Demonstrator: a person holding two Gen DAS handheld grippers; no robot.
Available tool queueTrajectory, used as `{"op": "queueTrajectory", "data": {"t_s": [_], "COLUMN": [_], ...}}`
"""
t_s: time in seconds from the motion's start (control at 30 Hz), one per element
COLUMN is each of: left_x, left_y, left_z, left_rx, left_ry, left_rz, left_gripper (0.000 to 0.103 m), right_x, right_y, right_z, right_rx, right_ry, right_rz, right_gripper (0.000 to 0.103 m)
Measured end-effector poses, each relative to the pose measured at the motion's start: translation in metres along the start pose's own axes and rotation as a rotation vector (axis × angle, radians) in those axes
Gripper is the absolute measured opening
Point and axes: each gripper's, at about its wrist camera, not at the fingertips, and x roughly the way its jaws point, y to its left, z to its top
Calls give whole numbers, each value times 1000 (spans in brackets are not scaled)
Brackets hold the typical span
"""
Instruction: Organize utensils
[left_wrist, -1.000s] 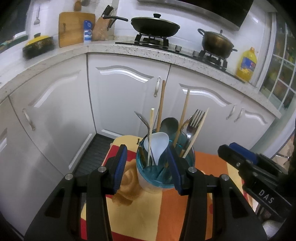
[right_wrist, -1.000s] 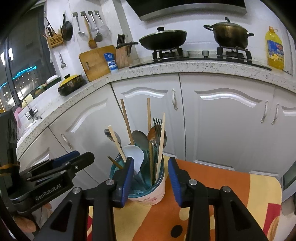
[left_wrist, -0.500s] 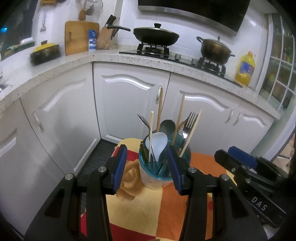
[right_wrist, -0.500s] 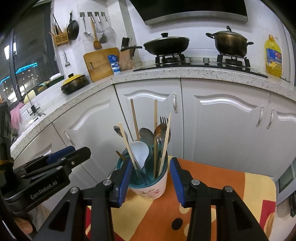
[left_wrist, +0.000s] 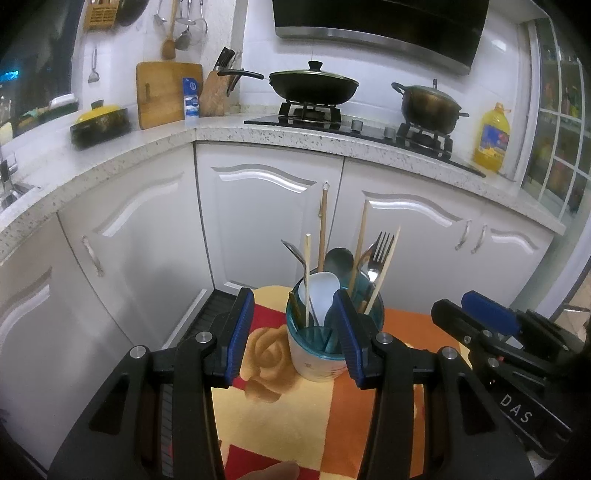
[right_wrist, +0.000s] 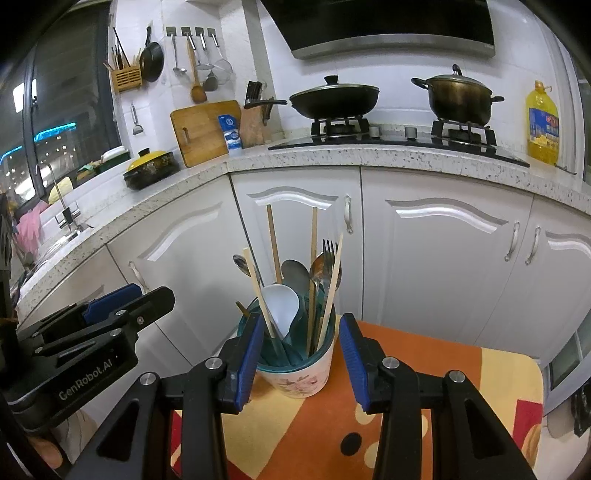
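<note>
A utensil holder (left_wrist: 317, 358) with a teal insert stands on a small table under an orange and yellow cloth (left_wrist: 280, 435); it also shows in the right wrist view (right_wrist: 299, 376). It holds chopsticks, metal spoons, a fork (left_wrist: 380, 251) and a white spoon (left_wrist: 321, 291). My left gripper (left_wrist: 295, 328) is open and empty, a little behind the holder. My right gripper (right_wrist: 301, 354) is open and empty, its blue pads either side of the holder but nearer me. Each gripper shows in the other's view, the right (left_wrist: 495, 339) and the left (right_wrist: 92, 332).
White cabinets (right_wrist: 443, 258) stand close behind the table. A speckled countertop (left_wrist: 147, 147) carries a hob with a lidded pan (left_wrist: 314, 85) and a pot (left_wrist: 428, 107), an oil bottle (left_wrist: 491, 140), a cutting board and a yellow-lidded pot.
Both grippers have drawn back and up from the holder, which now looks smaller and farther off. Both stay open and empty.
</note>
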Motion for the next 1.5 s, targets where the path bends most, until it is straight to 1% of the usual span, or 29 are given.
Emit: {"op": "queueTrajectory", "data": {"t_s": [0.57,1.5], "left_x": [3,10], "left_y": [4,5], "left_z": [-2,-3], "left_rx": [-7,-3], "left_ry": [14,27], "left_rz": [10,15], "left_gripper": [43,43], "right_x": [6,15], "right_y": [7,3], "right_z": [-1,-2], "right_rx": [-19,-21], "right_ry": [14,41], "right_rz": [-4,-3], "right_gripper": [41,41]}}
